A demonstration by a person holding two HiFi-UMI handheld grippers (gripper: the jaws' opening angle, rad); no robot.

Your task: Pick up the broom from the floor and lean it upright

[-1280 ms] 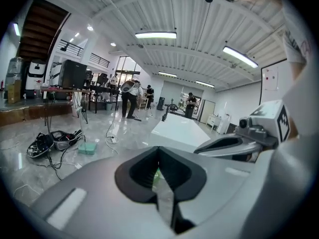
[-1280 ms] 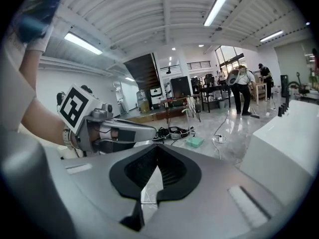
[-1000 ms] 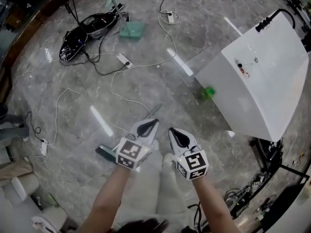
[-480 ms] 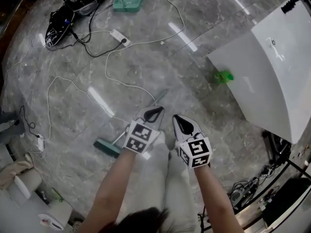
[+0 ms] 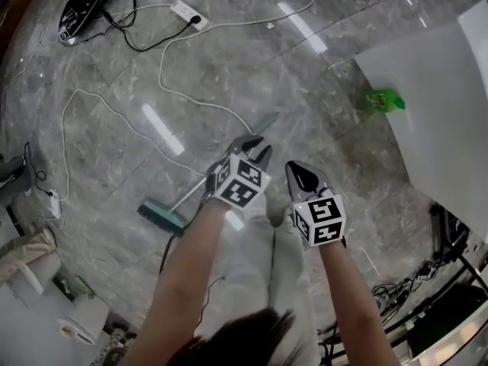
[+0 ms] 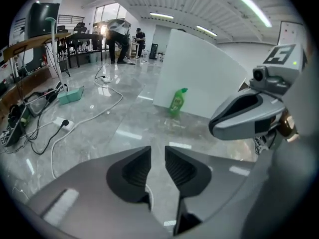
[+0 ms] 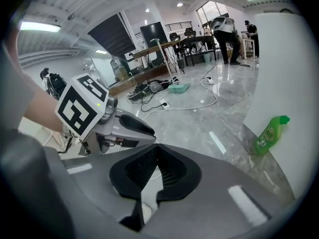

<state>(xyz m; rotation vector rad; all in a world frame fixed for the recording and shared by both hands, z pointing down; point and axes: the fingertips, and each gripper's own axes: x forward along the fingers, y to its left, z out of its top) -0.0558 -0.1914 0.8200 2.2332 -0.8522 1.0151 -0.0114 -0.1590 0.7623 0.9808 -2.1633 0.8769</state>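
The broom (image 5: 162,217) is seen flat on the floor (image 5: 252,59), its head at 8 o'clock and its handle run toward 1 o'clock beneath the left gripper (image 5: 255,145), whose jaws have just been parted a little, nothing between them. At its 3 o'clock the right gripper (image 5: 299,171) is seen closed and empty. A green bottle (image 5: 381,99) is found at 2 o'clock

Right gripper (image 7: 156,148) at six o'clock, jaws pressed together, nothing between them; green bottle (image 7: 269,133) at three o'clock, just beside the white panel (image 7: 294,73); cables (image 7: 197,106) at twelve.
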